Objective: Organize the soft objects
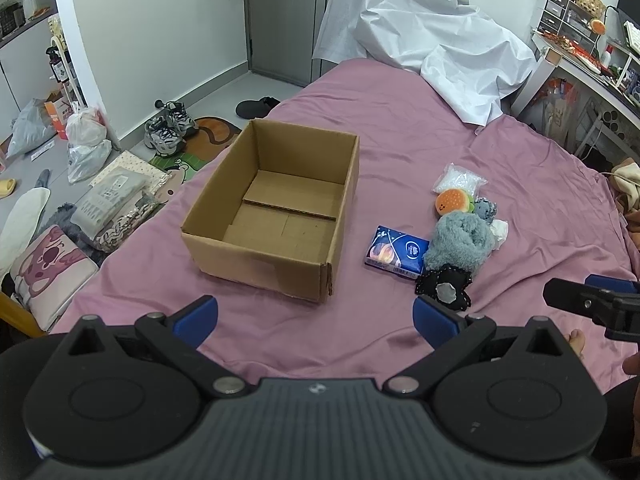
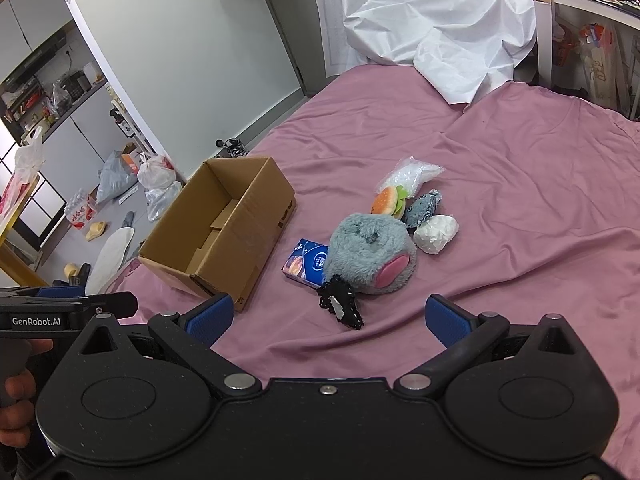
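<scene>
An open, empty cardboard box point(image 1: 276, 208) point(image 2: 224, 228) sits on the pink bed sheet point(image 1: 400, 140). To its right lies a cluster of soft things: a blue tissue pack point(image 1: 394, 252) point(image 2: 306, 260), a fluffy grey plush point(image 1: 460, 240) point(image 2: 372, 252), a small black fabric piece point(image 1: 444, 288) point(image 2: 340, 304), a burger plush point(image 1: 452, 200) point(image 2: 390, 200), a small denim-grey toy point(image 2: 424, 208), a white wad point(image 2: 436, 234) and a clear bag of white filling point(image 1: 460, 178) point(image 2: 410, 172). My left gripper point(image 1: 316, 322) hovers open in front of the box. My right gripper point(image 2: 328, 320) hovers open just short of the black piece. Both hold nothing.
A crumpled white sheet point(image 1: 432, 40) covers the far end of the bed. Shoes point(image 1: 168, 128), plastic bags point(image 1: 86, 140) and packets lie on the floor left of the bed. A cluttered desk point(image 1: 592, 48) stands at the right. The right gripper's tip point(image 1: 592, 300) shows in the left wrist view.
</scene>
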Demonstrator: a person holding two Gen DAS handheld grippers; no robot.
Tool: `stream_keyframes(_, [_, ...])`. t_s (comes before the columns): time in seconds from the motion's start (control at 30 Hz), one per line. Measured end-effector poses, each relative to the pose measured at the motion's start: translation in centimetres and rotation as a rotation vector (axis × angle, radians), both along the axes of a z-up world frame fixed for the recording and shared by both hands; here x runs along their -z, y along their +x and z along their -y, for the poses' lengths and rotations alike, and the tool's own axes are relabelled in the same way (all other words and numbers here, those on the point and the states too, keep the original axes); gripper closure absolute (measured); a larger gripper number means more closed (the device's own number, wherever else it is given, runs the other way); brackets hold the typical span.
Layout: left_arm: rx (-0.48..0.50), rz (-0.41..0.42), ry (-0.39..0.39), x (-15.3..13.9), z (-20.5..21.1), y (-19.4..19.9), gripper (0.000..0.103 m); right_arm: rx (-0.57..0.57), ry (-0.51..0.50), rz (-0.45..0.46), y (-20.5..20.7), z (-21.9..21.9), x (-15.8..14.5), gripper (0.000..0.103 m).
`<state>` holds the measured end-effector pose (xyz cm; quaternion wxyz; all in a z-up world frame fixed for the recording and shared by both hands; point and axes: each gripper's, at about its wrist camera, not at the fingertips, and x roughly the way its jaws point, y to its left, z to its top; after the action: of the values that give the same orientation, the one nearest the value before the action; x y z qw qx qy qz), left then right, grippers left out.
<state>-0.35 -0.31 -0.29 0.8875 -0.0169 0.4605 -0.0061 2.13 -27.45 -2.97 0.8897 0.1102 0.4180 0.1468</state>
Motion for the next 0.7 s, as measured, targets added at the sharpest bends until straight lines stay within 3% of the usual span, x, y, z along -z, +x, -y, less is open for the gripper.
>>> stream_keyframes(0.7, [0.0, -0.003, -0.001, 0.15, 0.01, 0.06, 0.0, 0.008, 0.003, 0.0, 0.21, 0.56, 0.03, 0.0])
